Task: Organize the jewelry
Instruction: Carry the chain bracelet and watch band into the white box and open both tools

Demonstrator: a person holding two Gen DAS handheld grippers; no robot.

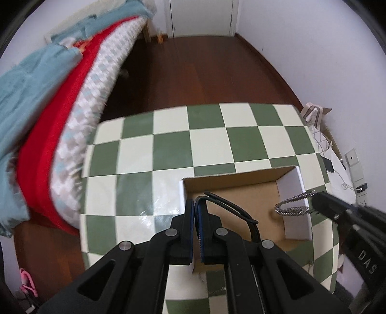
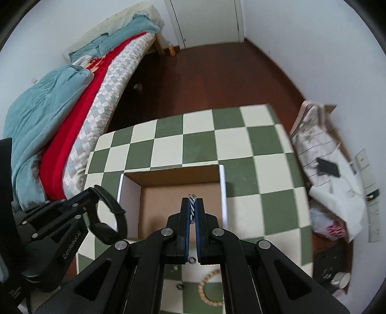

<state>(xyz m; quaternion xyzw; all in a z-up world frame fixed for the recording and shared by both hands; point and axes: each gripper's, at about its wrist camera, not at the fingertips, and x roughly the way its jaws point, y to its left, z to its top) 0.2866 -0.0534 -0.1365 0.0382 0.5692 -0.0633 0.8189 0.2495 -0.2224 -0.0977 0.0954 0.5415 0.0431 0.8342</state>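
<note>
Both grippers hang over the open cardboard box (image 1: 241,205) on the checkered table (image 1: 168,145), the left gripper (image 1: 197,205) clamped on a black band (image 1: 231,207) and the right gripper (image 2: 192,205) on a silver chain bracelet (image 1: 292,205), so each apparently needs lowering and opening next.

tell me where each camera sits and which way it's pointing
Left wrist: rides the left hand-held gripper, looking forward and down at the box on the checkered table; its fingers pinch a black band; the right hand-held gripper enters from the right with a silver chain.
Right wrist: rides the right hand-held gripper, facing the same box; the left gripper shows at left.
Shared: box, table, bed, door.
</note>
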